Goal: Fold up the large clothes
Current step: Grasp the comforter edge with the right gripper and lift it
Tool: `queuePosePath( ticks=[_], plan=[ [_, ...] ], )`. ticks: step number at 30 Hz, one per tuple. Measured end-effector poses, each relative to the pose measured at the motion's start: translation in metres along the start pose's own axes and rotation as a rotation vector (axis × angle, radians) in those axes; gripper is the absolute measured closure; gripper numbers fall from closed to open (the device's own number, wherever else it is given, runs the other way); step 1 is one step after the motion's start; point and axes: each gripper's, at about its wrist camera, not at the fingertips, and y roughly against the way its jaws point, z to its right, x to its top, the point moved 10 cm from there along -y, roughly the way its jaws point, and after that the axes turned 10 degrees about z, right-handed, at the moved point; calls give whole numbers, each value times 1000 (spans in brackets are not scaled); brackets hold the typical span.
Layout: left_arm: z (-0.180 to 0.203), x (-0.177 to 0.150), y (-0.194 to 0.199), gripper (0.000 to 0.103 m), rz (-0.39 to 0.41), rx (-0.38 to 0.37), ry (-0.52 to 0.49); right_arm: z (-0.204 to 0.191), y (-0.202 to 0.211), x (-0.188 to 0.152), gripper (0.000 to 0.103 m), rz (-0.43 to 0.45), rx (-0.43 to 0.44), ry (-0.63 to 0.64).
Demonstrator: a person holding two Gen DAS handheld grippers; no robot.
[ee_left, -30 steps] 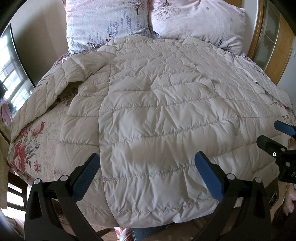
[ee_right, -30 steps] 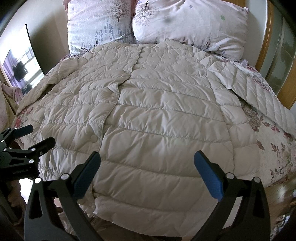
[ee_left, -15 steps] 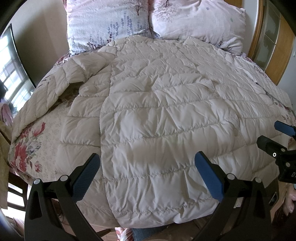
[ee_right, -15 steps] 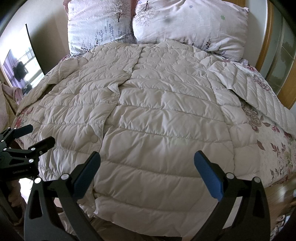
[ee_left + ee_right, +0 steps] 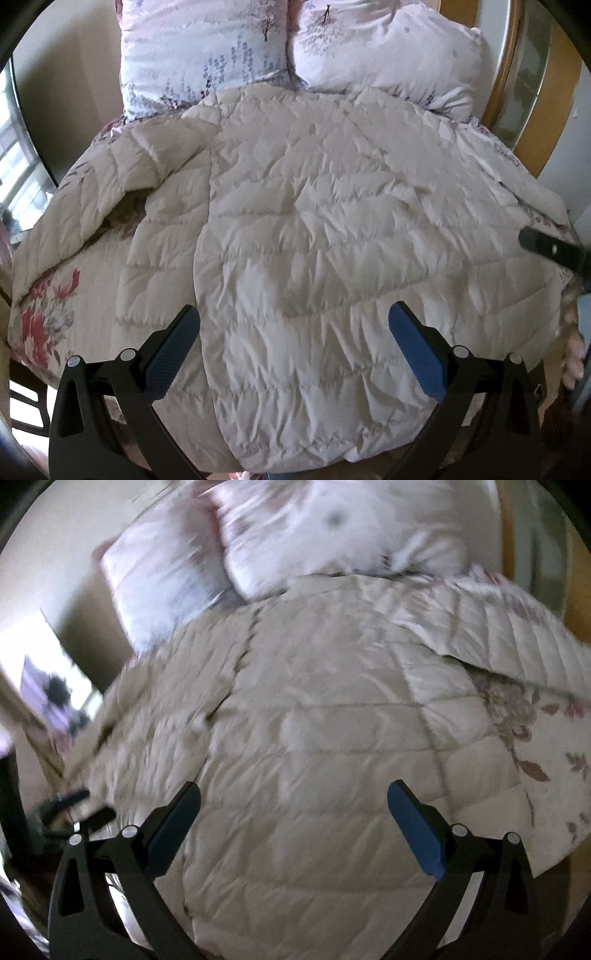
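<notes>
A large cream quilted down coat (image 5: 314,229) lies spread flat, front up, on a bed; its hem hangs at the near edge. One sleeve (image 5: 92,206) runs out to the left, the other (image 5: 498,646) to the right. My left gripper (image 5: 293,325) is open and empty above the lower part of the coat. My right gripper (image 5: 293,805) is open and empty above the coat's right half; that view is blurred by motion. The right gripper's fingers (image 5: 550,249) show at the right edge of the left wrist view.
Two floral pillows (image 5: 207,48) (image 5: 384,51) lean at the head of the bed. A floral bedsheet (image 5: 48,314) shows beside the coat, also in the right wrist view (image 5: 535,746). A wooden headboard (image 5: 546,92) and a window (image 5: 14,155) flank the bed.
Both grippers have moved forward over the coat. The right gripper has swung and tilted quickly, blurring its view. Both jaws stay open.
</notes>
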Motion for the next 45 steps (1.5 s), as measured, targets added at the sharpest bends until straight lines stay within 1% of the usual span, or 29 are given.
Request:
queuePosePath(
  ticks=[6, 9, 11, 12, 14, 15, 17, 20, 21, 23, 24, 26, 27, 29, 30, 33, 34, 35, 36, 38, 41, 43, 45],
  plan=[
    [-3, 17, -14, 1, -6, -25, 10, 76, 4, 33, 2, 90, -79, -255],
    [-5, 27, -20, 1, 3, -39, 23, 130, 11, 49, 2, 155, -147, -407],
    [-9, 35, -24, 1, 14, -22, 21, 175, 18, 52, 4, 201, -195, -540],
    [-11, 39, -26, 1, 20, -13, 18, 195, 21, 54, 6, 222, -203, -604],
    [-15, 49, -32, 1, 40, -1, 15, 234, 28, 51, 21, 256, -232, -720],
    [-17, 54, -36, 1, 41, -2, 17, 252, 31, 51, 24, 268, -251, -760],
    [-19, 61, -43, 1, 42, -7, 21, 283, 38, 51, 34, 288, -287, -811],
    [-22, 73, -53, 1, 59, -12, 30, 321, 48, 53, 41, 319, -331, -855],
    [-23, 77, -55, 1, 73, -14, 34, 336, 52, 55, 43, 335, -336, -877],
    [-24, 89, -60, 1, 110, -13, 46, 353, 56, 57, 47, 349, -363, -906],
    [-25, 93, -63, 1, 129, -15, 52, 359, 57, 58, 48, 354, -375, -912],
    [-26, 101, -68, 1, 150, -15, 62, 376, 61, 60, 55, 364, -414, -913],
    [-26, 103, -71, 1, 155, -16, 65, 381, 62, 62, 56, 368, -430, -912],
    [-28, 107, -78, 1, 163, -17, 71, 393, 67, 62, 63, 375, -471, -914],
    [-28, 108, -81, 1, 165, -20, 72, 398, 70, 63, 64, 378, -482, -916],
    [-30, 108, -88, 1, 164, -56, 95, 408, 73, 63, 74, 375, -550, -892],
    [-30, 107, -91, 1, 159, -71, 105, 407, 70, 65, 81, 369, -574, -871],
    [-31, 106, -94, 1, 151, -85, 115, 405, 67, 67, 90, 363, -594, -852],
    [-31, 105, -96, 1, 145, -94, 120, 406, 66, 69, 92, 352, -620, -821],
    [-31, 104, -100, 1, 133, -125, 140, 401, 62, 78, 98, 343, -660, -760],
    [-29, 105, -101, 1, 141, -199, 185, 383, 57, 99, 99, 350, -687, -663],
    [-28, 106, -99, 1, 155, -235, 219, 366, 55, 117, 99, 363, -676, -595],
    [-30, 108, -98, 1, 163, -227, 234, 335, 51, 140, 99, 382, -634, -508]
  ],
)
